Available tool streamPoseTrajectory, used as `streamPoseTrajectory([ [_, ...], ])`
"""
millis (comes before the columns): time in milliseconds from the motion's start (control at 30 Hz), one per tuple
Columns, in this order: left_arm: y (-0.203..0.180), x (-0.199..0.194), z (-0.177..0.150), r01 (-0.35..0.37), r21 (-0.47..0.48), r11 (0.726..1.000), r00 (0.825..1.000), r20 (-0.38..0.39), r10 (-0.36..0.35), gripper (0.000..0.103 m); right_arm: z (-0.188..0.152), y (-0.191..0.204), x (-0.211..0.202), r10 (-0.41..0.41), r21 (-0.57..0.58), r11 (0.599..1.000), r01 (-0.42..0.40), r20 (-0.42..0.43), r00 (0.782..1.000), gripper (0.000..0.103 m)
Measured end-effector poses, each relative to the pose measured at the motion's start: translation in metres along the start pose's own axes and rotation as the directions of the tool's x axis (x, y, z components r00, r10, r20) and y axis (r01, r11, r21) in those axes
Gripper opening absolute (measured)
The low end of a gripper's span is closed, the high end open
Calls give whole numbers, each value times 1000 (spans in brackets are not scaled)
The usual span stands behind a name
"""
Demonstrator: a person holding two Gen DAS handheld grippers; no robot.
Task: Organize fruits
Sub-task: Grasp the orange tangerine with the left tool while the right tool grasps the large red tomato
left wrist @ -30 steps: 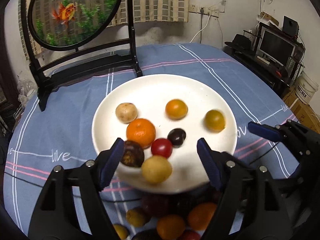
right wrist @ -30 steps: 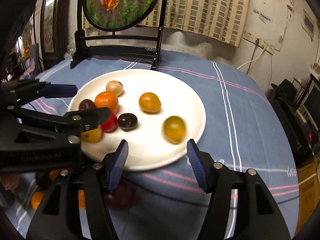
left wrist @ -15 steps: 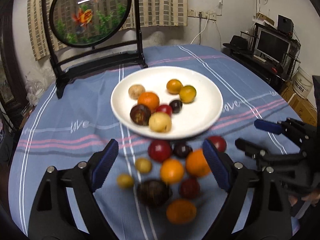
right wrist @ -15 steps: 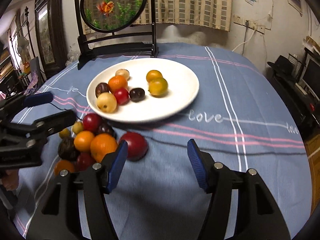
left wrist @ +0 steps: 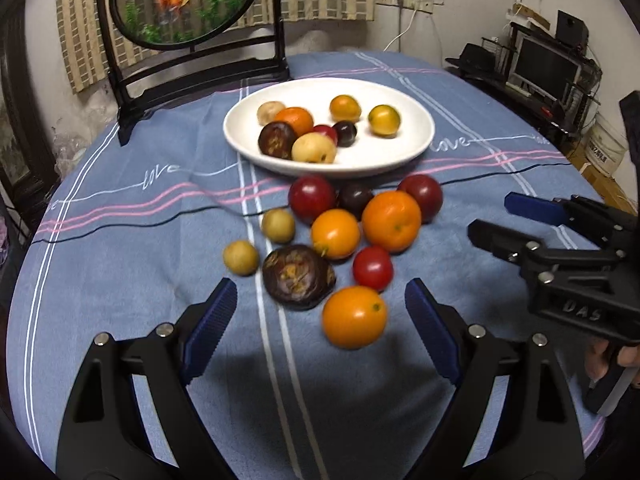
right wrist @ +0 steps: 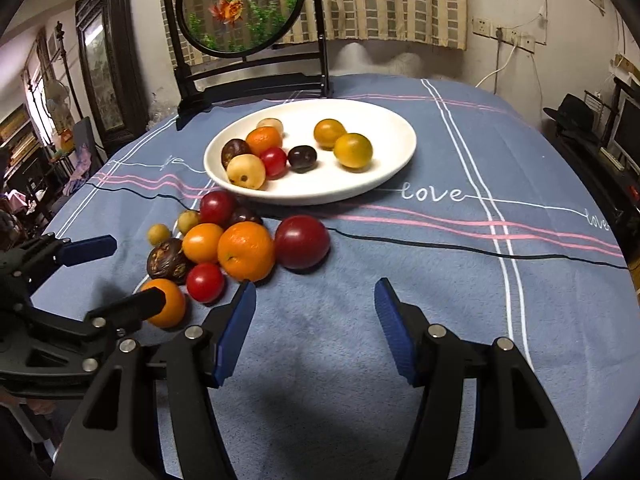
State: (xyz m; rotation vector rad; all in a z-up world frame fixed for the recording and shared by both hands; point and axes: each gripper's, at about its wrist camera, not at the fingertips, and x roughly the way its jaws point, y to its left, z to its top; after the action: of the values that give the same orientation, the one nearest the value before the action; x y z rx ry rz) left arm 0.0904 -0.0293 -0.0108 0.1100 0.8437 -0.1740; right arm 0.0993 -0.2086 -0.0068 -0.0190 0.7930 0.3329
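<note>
A white plate [left wrist: 416, 144] [right wrist: 396, 168] holds several fruits: oranges, a yellow-green one [left wrist: 384, 120], dark plums, a red one, pale ones. Several loose fruits lie on the blue cloth in front of it: a big orange [left wrist: 391, 220] [right wrist: 246, 250], a dark red plum [right wrist: 302, 242], a wrinkled dark fruit [left wrist: 298, 276], a near orange [left wrist: 354, 316]. My left gripper [left wrist: 320, 316] is open and empty, just short of the loose pile. My right gripper [right wrist: 314, 316] is open and empty, to the right of the pile.
A round goldfish screen on a black stand [left wrist: 188, 4] [right wrist: 240, 8] stands behind the plate. A thin black cable [right wrist: 440, 246] crosses the cloth. The table edge drops off at the right, with a monitor and shelves [left wrist: 548, 64] beyond.
Both grippers have pulled back from the plate toward me, and the loose pile has come fully into view. The yellow-green fruit has rolled to rest by an orange on the plate.
</note>
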Motion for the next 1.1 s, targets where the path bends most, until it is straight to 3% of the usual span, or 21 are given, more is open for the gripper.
streamPoseTrajectory([
  [433,-14,33,-5,15,24,1000,995,-98,-13,85,-4,-2,2,62,8,998,-62,0,998,62],
  [500,-15,34,-4,-4,27,1000,996,-92,6,76,-5,-3,5,67,11,998,-67,-7,998,62],
  [567,-11,35,-3,-19,21,1000,996,-89,21,58,-5,-3,6,72,11,997,-71,-9,997,62],
  [733,-1,26,-1,2,10,1000,997,-82,-1,38,-7,-1,7,70,-1,998,-70,-16,997,62],
  [1100,4,17,-11,31,37,999,998,-54,-29,38,-9,3,16,18,-20,1000,-20,-58,998,62],
])
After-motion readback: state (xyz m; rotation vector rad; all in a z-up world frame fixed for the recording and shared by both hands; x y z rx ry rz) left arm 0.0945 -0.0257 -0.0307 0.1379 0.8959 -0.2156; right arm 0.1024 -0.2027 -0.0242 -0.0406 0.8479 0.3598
